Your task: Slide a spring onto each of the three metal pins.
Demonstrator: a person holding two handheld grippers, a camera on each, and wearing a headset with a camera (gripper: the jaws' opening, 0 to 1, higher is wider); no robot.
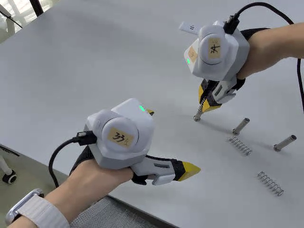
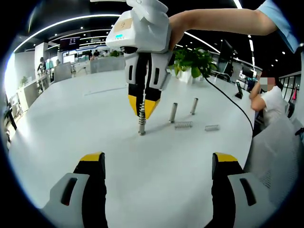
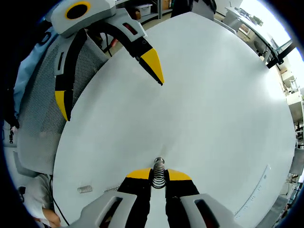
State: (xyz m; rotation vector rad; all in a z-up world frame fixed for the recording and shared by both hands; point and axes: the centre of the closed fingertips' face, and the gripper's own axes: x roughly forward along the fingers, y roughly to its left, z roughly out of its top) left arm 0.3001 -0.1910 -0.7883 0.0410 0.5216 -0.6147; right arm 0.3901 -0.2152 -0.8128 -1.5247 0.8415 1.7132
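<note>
My right gripper (image 1: 205,105) points down at the white table, shut on a spring (image 2: 141,113) that sits around an upright metal pin (image 1: 197,115). In the right gripper view the spring (image 3: 159,175) is pinched between the yellow fingertips (image 3: 139,174), with the pin's top (image 3: 159,162) showing through the coil. Two more bare pins (image 1: 241,126) (image 1: 285,142) stand to the right. Two loose springs (image 1: 240,145) (image 1: 270,183) lie flat near them. My left gripper (image 1: 190,170) hovers open near the table's front edge with nothing in it, aimed at the pins (image 2: 173,112).
The white table (image 1: 95,61) stretches wide to the left and back. A black cable (image 1: 299,71) trails from the right gripper along the right side. The table's near edge (image 1: 47,164) runs by my left wrist. A seated person (image 2: 270,97) is at the far right.
</note>
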